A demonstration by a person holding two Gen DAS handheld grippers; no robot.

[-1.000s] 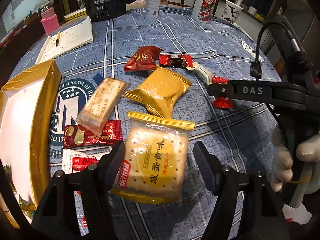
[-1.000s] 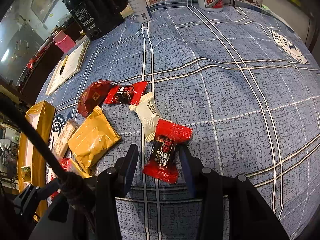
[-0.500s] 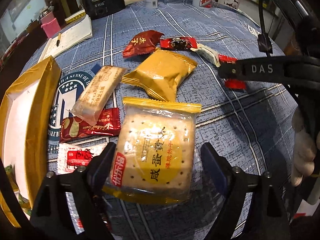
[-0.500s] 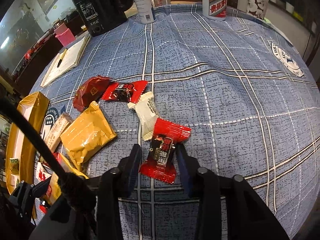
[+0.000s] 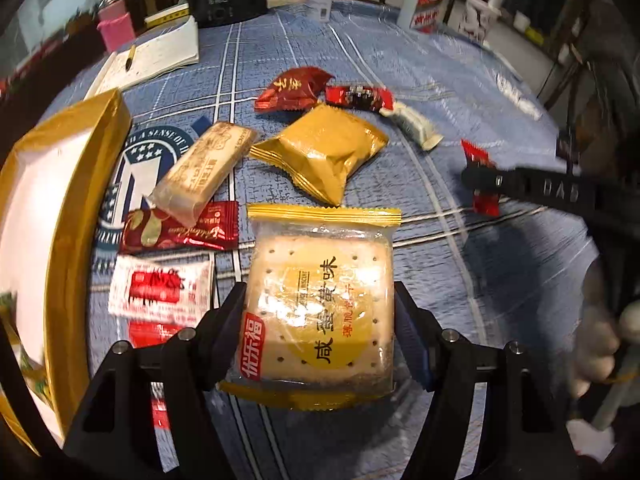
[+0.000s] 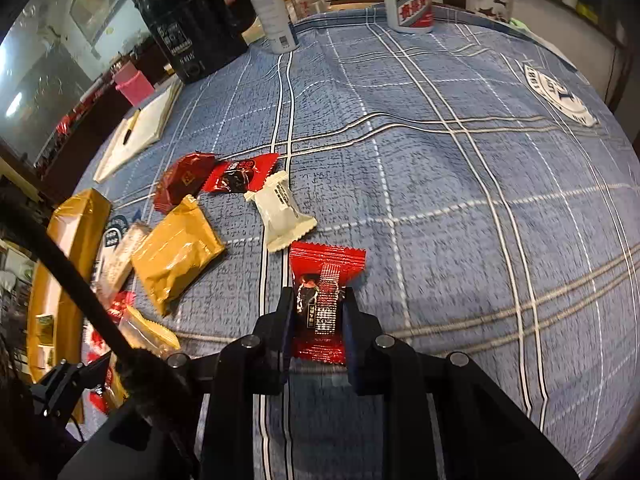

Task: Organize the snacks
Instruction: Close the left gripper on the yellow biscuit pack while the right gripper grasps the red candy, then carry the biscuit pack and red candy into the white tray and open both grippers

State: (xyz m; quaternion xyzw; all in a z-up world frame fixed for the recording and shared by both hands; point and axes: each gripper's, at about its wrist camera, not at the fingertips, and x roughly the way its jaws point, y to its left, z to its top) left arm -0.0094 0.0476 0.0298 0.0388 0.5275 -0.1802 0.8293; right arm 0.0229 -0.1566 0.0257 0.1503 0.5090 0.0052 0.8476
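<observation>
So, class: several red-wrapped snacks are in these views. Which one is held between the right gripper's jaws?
The red candy with the dark printed panel, lifted between the right gripper jaws. The other red packets all lie loose on the blue tablecloth.

My left camera sits low over the near left of the worktop [image 5: 500, 264], looking forward past its tongs [image 5: 320, 320]. My right camera looks the same way from further right, equally close. Both views share the yellow packet [image 5: 324, 156] [image 6: 176, 256], white candy [image 5: 416, 128] [image 6: 280, 212] and black kettle [image 6: 192, 28].
</observation>
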